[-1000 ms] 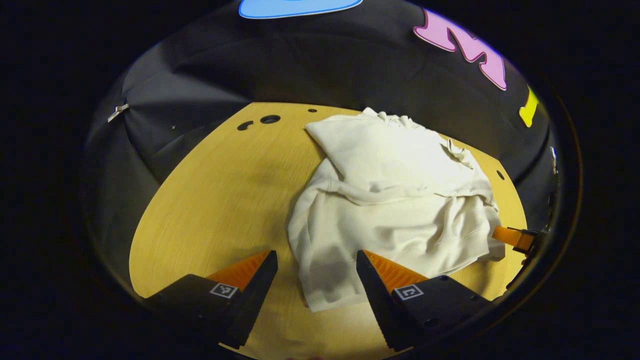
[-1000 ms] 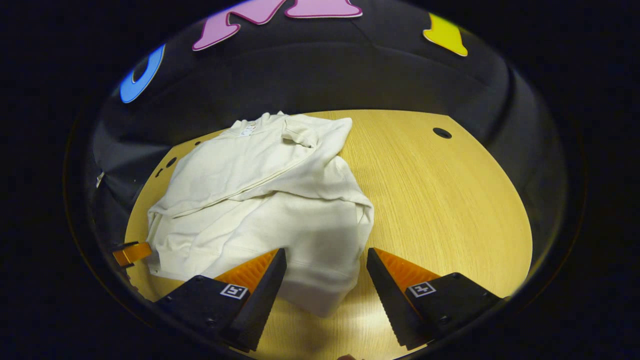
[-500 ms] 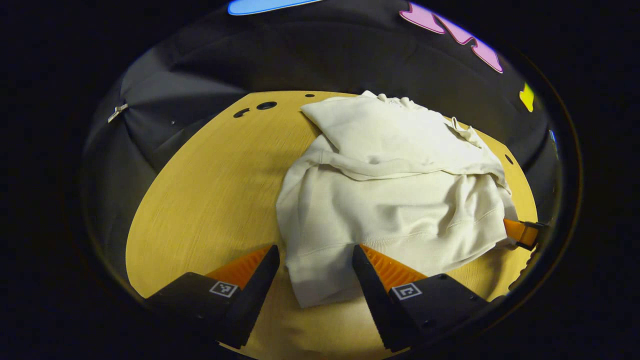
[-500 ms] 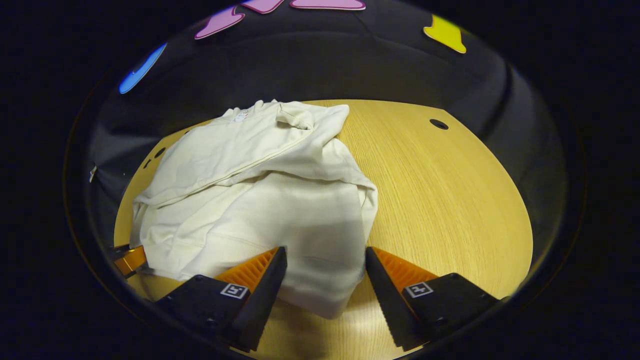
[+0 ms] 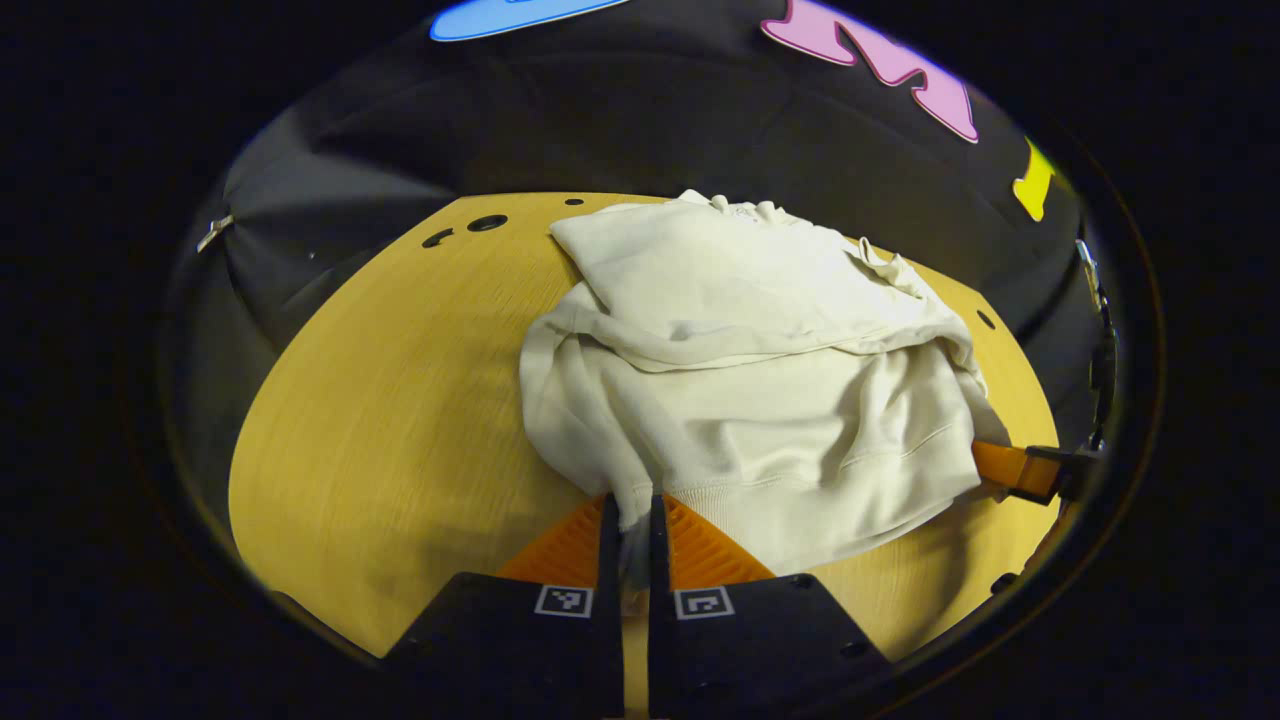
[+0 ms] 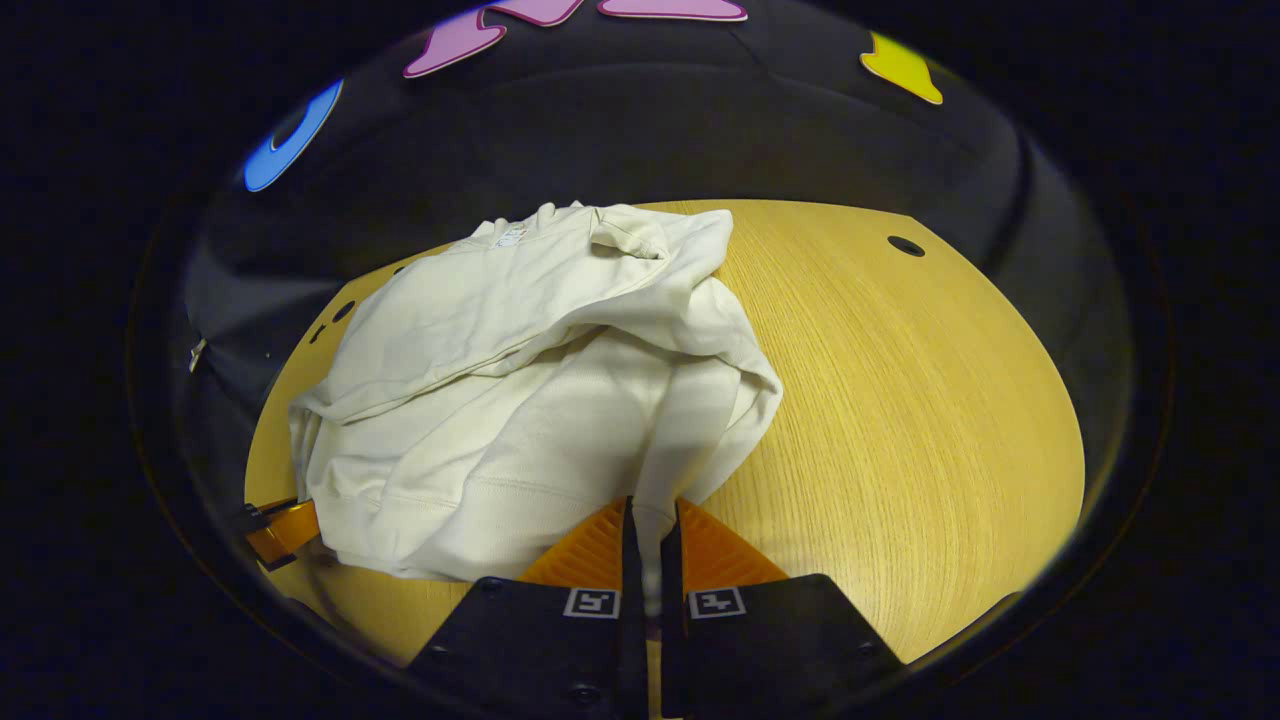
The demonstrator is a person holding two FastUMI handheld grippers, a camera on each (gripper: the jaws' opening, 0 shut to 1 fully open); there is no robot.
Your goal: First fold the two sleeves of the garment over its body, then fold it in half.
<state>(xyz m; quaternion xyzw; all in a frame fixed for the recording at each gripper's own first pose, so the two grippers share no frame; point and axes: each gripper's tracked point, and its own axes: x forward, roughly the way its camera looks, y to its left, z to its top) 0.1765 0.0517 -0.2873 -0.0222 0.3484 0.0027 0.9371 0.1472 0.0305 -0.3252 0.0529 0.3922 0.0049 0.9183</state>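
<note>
Both grippers, spread half a second ago, now pinch the near hem corners of the cream garment [image 5: 760,380]: left gripper [image 5: 632,520] the left corner, right gripper [image 6: 650,520] the right. It lies sleeves-folded on the wooden surface [image 6: 900,400].

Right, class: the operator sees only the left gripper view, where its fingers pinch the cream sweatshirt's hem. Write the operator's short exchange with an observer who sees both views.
Operator: Is the right gripper shut on the hem too?
Observer: Yes. The right gripper is shut on the other hem corner of the sweatshirt, with cloth pinched between its fingers.
Operator: How does the cloth sit above that pinch?
Observer: A raised fold runs from the pinch up toward the folded-in sleeve.
Operator: What lies beside the garment on that side?
Observer: A broad stretch of wooden table.
</note>
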